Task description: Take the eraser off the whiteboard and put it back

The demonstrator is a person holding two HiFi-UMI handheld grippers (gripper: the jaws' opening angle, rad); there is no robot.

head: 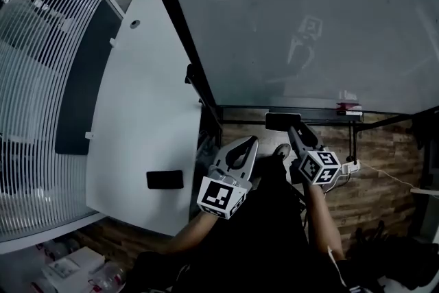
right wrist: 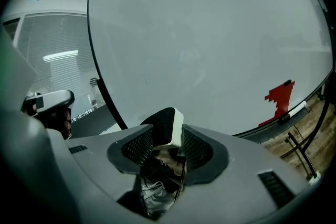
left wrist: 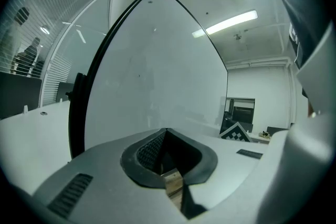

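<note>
Right now my right gripper [right wrist: 169, 143] is clamped on the eraser [right wrist: 166, 126], black with a white side, and holds it in front of the whiteboard [head: 309, 24], near its bottom rail. My left gripper [left wrist: 167, 132] is empty, its jaws pressed together.

The black-and-white block eraser [right wrist: 167, 126] sits between the jaws of the right gripper [right wrist: 168, 137], before the large whiteboard [right wrist: 210, 34]; a red item [right wrist: 278, 98], perhaps markers, lies at 3 o'clock.
</note>
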